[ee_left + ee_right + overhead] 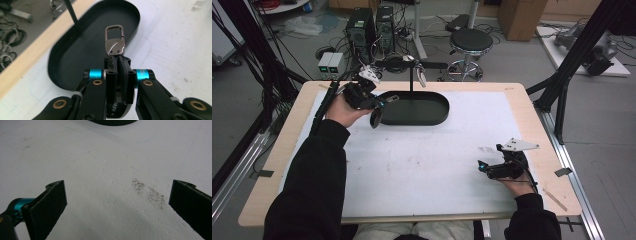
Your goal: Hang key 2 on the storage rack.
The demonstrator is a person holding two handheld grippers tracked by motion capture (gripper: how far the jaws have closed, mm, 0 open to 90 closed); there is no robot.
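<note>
My left gripper (382, 101) (118, 60) is held above the left end of a black oval tray (432, 117) (65, 65). It is shut on a key fob: a dark strap is pinched between the pads, and a shiny metal clasp (115, 40) (392, 98) sticks out past the fingertips over the tray. A dark loop (375, 118) hangs below the gripper. A thin black post (412, 82) (72, 13) rises from the tray, with a small item (421, 77) hanging from its top bar. My right gripper (482, 166) (118, 188) lies low at the mat's right side, open, with nothing between its pads.
A white mat (422, 165) covers most of the wooden table (532, 100). A patch of dark specks (150, 192) marks the mat ahead of the right gripper. Beyond the far edge stand a stool (470, 42) and computer towers (362, 30). A black frame strut (562, 90) rises at the right.
</note>
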